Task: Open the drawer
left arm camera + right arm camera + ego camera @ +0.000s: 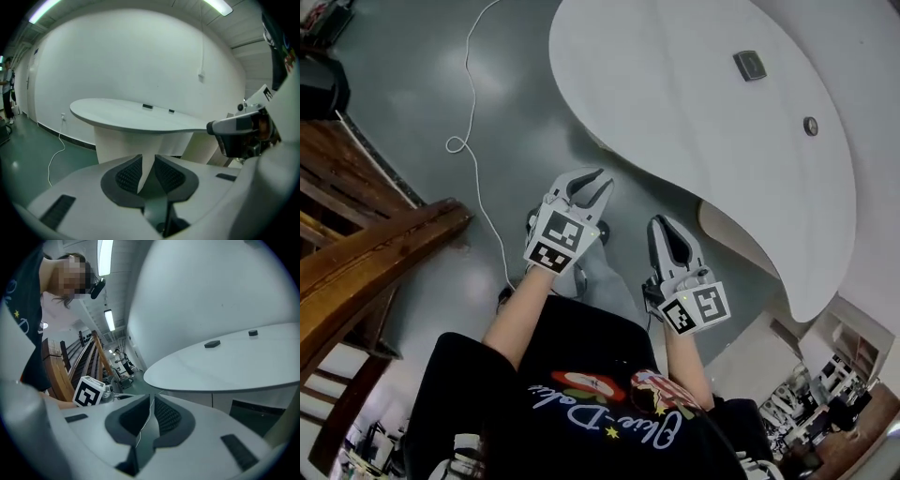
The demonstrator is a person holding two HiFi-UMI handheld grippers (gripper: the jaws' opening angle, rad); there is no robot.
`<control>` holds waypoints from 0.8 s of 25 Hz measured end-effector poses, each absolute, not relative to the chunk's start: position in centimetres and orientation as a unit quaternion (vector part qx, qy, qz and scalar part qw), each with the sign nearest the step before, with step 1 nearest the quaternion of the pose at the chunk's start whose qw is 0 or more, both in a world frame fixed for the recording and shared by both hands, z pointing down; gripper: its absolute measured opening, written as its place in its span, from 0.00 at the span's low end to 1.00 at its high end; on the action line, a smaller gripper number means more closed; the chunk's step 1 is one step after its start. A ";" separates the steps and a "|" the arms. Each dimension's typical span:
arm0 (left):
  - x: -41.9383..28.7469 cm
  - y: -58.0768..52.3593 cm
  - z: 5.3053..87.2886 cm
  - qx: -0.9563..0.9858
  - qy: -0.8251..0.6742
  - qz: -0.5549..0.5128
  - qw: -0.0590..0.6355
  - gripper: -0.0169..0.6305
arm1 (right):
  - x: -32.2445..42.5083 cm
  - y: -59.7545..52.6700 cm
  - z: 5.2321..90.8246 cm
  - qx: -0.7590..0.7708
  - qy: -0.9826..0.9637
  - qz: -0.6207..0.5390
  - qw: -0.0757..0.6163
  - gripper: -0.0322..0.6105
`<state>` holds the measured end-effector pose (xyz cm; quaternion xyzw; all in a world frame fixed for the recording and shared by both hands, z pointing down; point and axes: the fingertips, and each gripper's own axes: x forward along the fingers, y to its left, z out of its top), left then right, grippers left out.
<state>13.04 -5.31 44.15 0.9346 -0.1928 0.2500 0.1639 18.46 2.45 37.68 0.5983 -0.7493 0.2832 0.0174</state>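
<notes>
Both grippers hang in the air in front of the person, short of a white curved table. My left gripper is open, its jaws spread over the floor with nothing between them; in the left gripper view the left gripper points at the table's white pedestal. My right gripper is shut and empty, its pads nearly touching. It points under the table edge, where a dark recess shows. I cannot make out a drawer front or handle.
Two small dark fittings sit on the tabletop. A white cable trails across the grey floor. A wooden stair rail stands at the left. Another person stands far off at the left.
</notes>
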 end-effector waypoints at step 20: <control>16.7 -10.8 57.3 0.918 -0.202 0.268 0.210 0.21 | 17.8 -2.0 46.9 0.617 -0.723 0.304 0.062 0.09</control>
